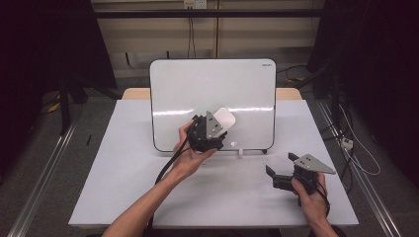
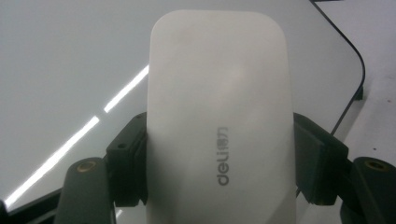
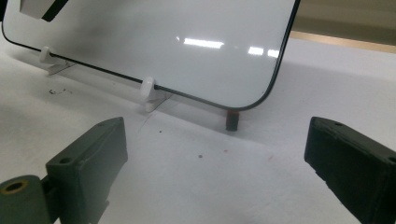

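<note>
A white whiteboard [image 1: 212, 89] with a thin black rim stands tilted on small white feet [image 3: 148, 91] at the middle of the table. My left gripper [image 1: 217, 126] is shut on a white rounded eraser [image 1: 225, 118] and holds it against the lower middle of the board. In the left gripper view the eraser [image 2: 219, 112], marked "deli", sits between both black pads [image 2: 128, 158] with the board's surface behind it. My right gripper [image 1: 279, 168] rests low over the table at the right, open, with nothing between its fingers [image 3: 93, 154]. It faces the whiteboard's [image 3: 154, 42] lower corner.
The white table [image 1: 123, 173] carries small dark specks [image 3: 200, 155] in front of the board. A dark foot [image 3: 232, 120] props the board's corner. Cables [image 1: 356, 148] and metal rails lie on the floor on both sides. A wooden edge [image 1: 289, 93] shows behind the board.
</note>
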The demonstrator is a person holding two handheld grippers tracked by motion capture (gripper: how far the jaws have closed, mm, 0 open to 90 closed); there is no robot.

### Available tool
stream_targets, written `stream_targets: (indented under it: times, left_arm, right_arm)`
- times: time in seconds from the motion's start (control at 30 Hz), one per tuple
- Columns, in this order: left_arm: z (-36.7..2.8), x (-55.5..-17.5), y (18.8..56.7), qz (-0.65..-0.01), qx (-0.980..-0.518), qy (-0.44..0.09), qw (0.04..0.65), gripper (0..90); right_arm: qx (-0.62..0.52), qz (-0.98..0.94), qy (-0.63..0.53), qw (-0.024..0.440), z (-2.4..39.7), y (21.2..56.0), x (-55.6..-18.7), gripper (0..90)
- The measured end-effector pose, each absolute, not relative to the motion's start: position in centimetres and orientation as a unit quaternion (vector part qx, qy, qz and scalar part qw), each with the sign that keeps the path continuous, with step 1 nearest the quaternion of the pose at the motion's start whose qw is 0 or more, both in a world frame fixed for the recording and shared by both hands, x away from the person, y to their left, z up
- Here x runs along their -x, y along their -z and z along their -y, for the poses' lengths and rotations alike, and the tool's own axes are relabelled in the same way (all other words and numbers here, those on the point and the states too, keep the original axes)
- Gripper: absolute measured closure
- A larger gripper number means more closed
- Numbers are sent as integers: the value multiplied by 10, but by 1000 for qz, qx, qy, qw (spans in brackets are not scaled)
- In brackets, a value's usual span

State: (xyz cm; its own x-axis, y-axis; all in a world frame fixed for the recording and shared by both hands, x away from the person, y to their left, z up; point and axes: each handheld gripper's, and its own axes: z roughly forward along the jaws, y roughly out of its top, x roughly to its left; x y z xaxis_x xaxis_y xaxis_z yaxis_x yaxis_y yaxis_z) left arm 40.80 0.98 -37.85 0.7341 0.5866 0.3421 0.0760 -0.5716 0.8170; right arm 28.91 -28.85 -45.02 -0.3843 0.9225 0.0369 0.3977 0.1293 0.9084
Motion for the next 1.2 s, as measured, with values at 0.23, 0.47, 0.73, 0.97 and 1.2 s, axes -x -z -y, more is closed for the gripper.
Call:
stream_targets:
  times: [0.23,0.47,0.73,0.97,1.2]
  left_arm:
    - [-33,-406,374,-216,-826,-307,421,311]
    - [-60,-405,371,-235,-818,-318,417,311]
    - [-90,-401,373,-269,-811,-323,408,311]
    - [-113,-401,385,-293,-809,-328,391,311]
    - [-127,-404,398,-305,-812,-338,365,311]
  right_arm:
    - [-479,-695,-454,284,285,450,-291,59]
    - [-481,-696,-451,284,285,452,-293,59]
    - [-484,-691,-455,285,291,453,-292,59]
    - [-481,-693,-458,282,290,452,-291,59]
    - [-480,-693,-458,282,289,452,-291,59]
